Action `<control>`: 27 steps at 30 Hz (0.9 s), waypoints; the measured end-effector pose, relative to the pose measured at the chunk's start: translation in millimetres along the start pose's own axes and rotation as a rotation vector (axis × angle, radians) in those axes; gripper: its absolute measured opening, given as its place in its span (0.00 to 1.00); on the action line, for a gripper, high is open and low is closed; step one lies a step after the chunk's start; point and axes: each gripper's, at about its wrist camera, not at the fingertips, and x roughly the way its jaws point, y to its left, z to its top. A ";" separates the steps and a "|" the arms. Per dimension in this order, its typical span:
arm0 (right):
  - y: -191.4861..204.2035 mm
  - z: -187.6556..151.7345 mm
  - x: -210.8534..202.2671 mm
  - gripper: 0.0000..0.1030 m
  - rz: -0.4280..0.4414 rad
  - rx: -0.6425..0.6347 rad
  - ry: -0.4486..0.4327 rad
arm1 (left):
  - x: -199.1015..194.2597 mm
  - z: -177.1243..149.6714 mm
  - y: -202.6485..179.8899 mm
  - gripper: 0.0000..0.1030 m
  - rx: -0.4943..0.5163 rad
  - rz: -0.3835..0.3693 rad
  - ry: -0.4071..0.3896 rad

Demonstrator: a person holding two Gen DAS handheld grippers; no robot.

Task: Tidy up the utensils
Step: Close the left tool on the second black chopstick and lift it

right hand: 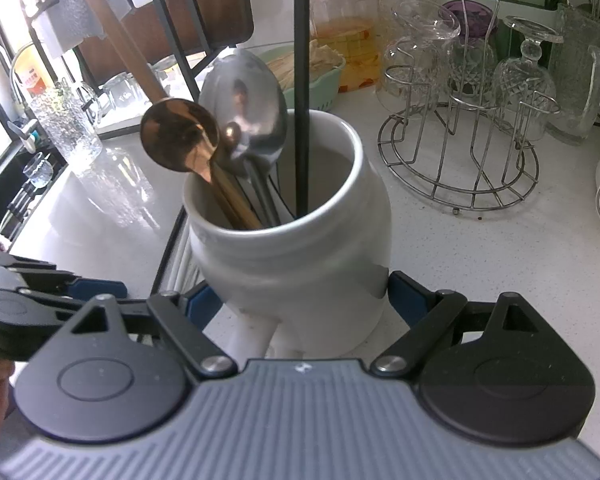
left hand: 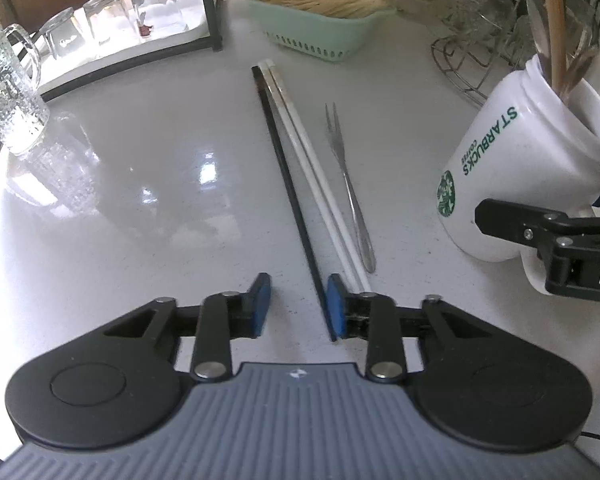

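My left hand-held gripper (left hand: 296, 304) hangs low over the white tabletop (left hand: 140, 184) with its blue pads (left hand: 260, 300) spread and nothing pinched. The near end of the black chopstick (left hand: 288, 184) runs along the inner face of the right-side pad; I cannot tell whether it actually touches.

Three chopsticks lie flat side by side, their long axes running from just in front of my gripper away toward the green basket (left hand: 320, 36), leaning slightly to the left as they recede. The black one is leftmost, and the two white chopsticks (left hand: 306, 152) lie just beside it on the right, their near ends passing behind the right-side pad. A small two-tined fork (left hand: 350, 196) lies to the right of them, apart from the chopsticks, roughly parallel, handle end toward me and tines pointing away.

My right hand-held gripper (right hand: 306, 300) is clamped on the base of the white mug (right hand: 292, 256), a pad pressed against each side. The mug sits tilted at the right of the tabletop, its mouth leaning away from the left gripper. Inside it stand a copper spoon (right hand: 180, 140) and a steel spoon (right hand: 246, 108), bowls up, and a black stick (right hand: 302, 100) standing nearly upright.

An upturned row of glasses (left hand: 112, 20) sits on a tray at the far left.
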 end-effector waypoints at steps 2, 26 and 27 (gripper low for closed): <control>0.1 0.1 0.1 0.88 0.001 0.000 0.000 | -0.6 0.0 0.7 0.05 -0.013 -0.005 0.004; 17.3 -8.2 -4.6 0.88 0.001 -0.026 0.007 | -33.6 -46.3 60.7 0.04 -0.120 -0.124 0.137; 19.8 -9.9 -5.3 0.88 0.004 -0.029 0.007 | -34.3 -49.4 61.6 0.04 -0.115 -0.130 0.139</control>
